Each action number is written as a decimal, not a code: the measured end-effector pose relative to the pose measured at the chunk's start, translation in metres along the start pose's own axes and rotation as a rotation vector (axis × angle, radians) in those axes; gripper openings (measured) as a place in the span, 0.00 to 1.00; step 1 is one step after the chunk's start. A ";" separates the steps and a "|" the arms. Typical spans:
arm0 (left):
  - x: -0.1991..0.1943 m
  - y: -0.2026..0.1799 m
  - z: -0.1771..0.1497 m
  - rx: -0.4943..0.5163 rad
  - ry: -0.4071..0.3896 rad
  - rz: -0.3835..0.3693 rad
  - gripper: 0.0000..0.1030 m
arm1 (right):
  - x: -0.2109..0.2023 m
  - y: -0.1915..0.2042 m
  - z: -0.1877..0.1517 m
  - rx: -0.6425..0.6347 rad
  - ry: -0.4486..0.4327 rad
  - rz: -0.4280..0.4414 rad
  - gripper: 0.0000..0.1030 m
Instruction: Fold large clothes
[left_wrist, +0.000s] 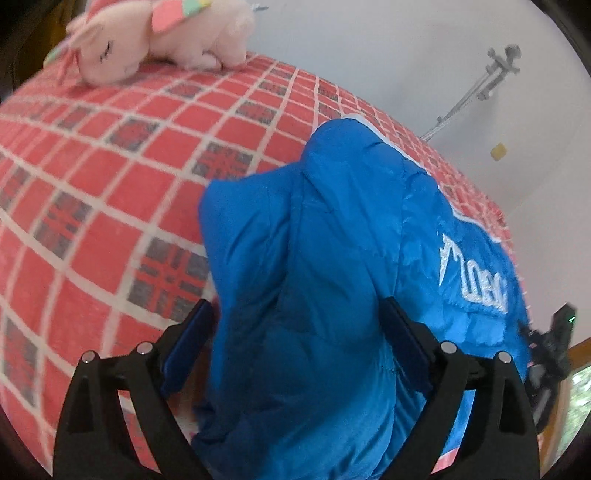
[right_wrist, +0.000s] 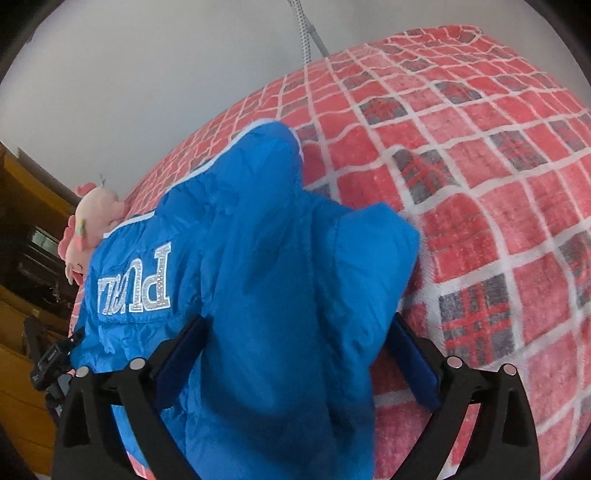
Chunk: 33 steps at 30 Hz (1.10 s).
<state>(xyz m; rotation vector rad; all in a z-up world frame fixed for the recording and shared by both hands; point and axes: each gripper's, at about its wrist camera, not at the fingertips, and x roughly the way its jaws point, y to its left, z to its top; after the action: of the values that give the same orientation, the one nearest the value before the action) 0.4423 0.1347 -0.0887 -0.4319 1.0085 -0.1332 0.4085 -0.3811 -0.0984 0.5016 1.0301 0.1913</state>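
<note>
A bright blue padded jacket (left_wrist: 332, 221) lies bunched on a bed with a red checked blanket (left_wrist: 110, 166). White lettering (left_wrist: 476, 280) shows on its right part. My left gripper (left_wrist: 295, 306) stands wide open over the jacket's near fold, and blue fabric bulges up between its fingers. In the right wrist view the same jacket (right_wrist: 258, 221) shows silver lettering (right_wrist: 140, 288) on the left. My right gripper (right_wrist: 299, 319) is open too, its fingers astride a raised fold of the jacket. The blanket (right_wrist: 480, 147) spreads out to the right.
A pink plush toy (left_wrist: 155, 40) (right_wrist: 96, 218) lies at the far end of the bed. A metal hose and fitting (left_wrist: 476, 92) hang on the white wall behind. Brown wooden furniture (right_wrist: 22, 221) stands beside the bed. The other gripper's black body (left_wrist: 554, 343) (right_wrist: 48, 362) shows at each view's edge.
</note>
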 end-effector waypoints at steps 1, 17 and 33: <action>0.000 -0.001 0.000 0.000 0.002 -0.013 0.79 | 0.000 0.001 0.000 -0.004 -0.004 0.003 0.91; -0.063 -0.049 -0.010 0.077 -0.161 -0.025 0.15 | -0.062 0.042 -0.006 -0.085 -0.143 0.126 0.23; -0.195 -0.086 -0.100 0.279 -0.237 -0.082 0.15 | -0.181 0.065 -0.095 -0.194 -0.190 0.186 0.22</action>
<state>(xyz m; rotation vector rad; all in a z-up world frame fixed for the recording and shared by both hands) 0.2621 0.0869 0.0548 -0.2272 0.7257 -0.2860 0.2396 -0.3643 0.0328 0.4294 0.7703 0.3980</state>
